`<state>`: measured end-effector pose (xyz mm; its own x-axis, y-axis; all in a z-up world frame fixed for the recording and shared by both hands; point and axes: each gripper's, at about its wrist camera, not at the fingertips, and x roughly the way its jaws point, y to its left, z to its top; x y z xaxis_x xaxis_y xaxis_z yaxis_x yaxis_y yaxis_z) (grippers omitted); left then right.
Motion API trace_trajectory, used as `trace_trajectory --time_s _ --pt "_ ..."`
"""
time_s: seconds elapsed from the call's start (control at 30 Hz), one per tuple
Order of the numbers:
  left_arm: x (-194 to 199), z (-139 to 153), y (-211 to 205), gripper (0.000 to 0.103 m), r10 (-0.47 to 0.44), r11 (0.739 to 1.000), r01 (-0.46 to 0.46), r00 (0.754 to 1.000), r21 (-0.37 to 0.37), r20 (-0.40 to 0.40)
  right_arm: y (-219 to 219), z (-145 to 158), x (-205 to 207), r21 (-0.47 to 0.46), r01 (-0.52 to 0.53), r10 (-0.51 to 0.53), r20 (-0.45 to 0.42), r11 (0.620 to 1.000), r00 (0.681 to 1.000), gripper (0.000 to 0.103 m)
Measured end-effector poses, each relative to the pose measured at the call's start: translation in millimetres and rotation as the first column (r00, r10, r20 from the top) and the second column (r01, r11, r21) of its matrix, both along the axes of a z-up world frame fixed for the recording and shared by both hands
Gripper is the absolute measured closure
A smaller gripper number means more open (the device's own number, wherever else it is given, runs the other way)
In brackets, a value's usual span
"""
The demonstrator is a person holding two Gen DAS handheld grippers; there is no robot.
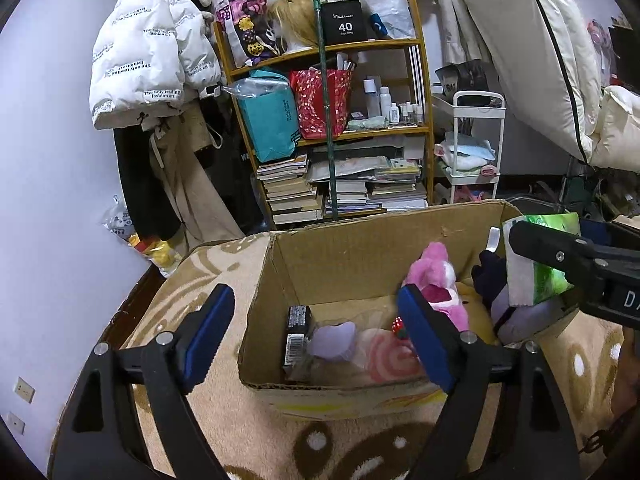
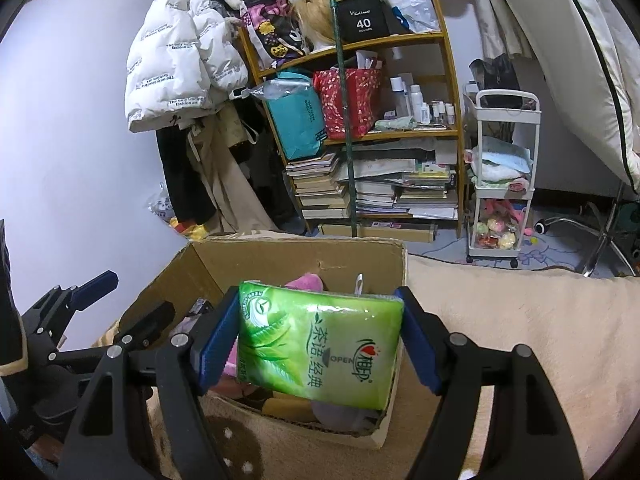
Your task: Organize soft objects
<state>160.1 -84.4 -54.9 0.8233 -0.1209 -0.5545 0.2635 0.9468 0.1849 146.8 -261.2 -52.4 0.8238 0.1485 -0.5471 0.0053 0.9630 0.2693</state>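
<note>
An open cardboard box [image 1: 360, 252] stands on a beige blanket. In it lie a pink plush toy [image 1: 438, 280], a purple soft thing [image 1: 334, 340], a pink-and-white roll [image 1: 390, 358], a dark plush [image 1: 490, 276] and a black packet [image 1: 297, 332]. My right gripper [image 2: 316, 340] is shut on a green tissue pack [image 2: 320, 344] and holds it above the box's right side; the pack also shows in the left wrist view [image 1: 536, 260]. My left gripper [image 1: 316, 332] is open and empty over the box's near-left corner.
The beige patterned blanket [image 1: 224, 420] covers the surface under the box [image 2: 304, 256]. Behind stand a wooden shelf [image 1: 424, 80] full of books and bags, a white trolley [image 2: 504, 184], hanging coats [image 1: 140, 56] and a white wall at left.
</note>
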Motion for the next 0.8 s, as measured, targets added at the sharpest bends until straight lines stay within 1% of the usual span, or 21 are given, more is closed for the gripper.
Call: trace_trajectory --time_s 0.1,0.17,0.2,0.23,0.4,0.5,0.67,0.8 --pt "-1 1 2 0.008 0.012 1.0 -0.012 1.0 0.001 -0.01 0 3 -2 -0.004 0.003 -0.003 0.007 1.0 1.0 0.023" --pt "-4 5 6 0.008 0.018 1.0 -0.018 1.0 -0.005 0.0 1 6 -4 -0.008 -0.001 0.001 0.01 1.0 1.0 0.02" --pt "-4 7 6 0.008 0.019 1.0 -0.019 1.0 -0.007 0.001 1 9 -5 -0.009 -0.003 0.003 0.019 1.0 1.0 0.015" --pt "-7 10 9 0.008 0.022 1.0 -0.022 1.0 -0.013 0.006 1 11 -7 -0.011 -0.002 0.002 0.025 1.0 1.0 0.013" --pt "-15 21 20 0.003 0.046 0.998 -0.045 0.999 -0.037 0.023 0 22 -15 -0.016 0.01 -0.009 0.047 1.0 0.999 0.012" --pt "-21 26 28 0.003 0.06 0.997 -0.059 0.998 -0.047 0.02 -1 27 -20 -0.023 0.026 -0.024 0.047 0.999 0.999 0.01" --pt "-32 33 41 0.003 0.075 0.996 -0.074 0.997 -0.055 0.022 -2 36 -33 -0.035 0.039 -0.037 0.055 0.999 0.998 0.01" --pt "-41 40 53 0.003 0.083 0.992 -0.082 0.997 -0.093 0.006 2 47 -48 -0.058 0.042 -0.038 0.066 0.997 0.997 0.01"
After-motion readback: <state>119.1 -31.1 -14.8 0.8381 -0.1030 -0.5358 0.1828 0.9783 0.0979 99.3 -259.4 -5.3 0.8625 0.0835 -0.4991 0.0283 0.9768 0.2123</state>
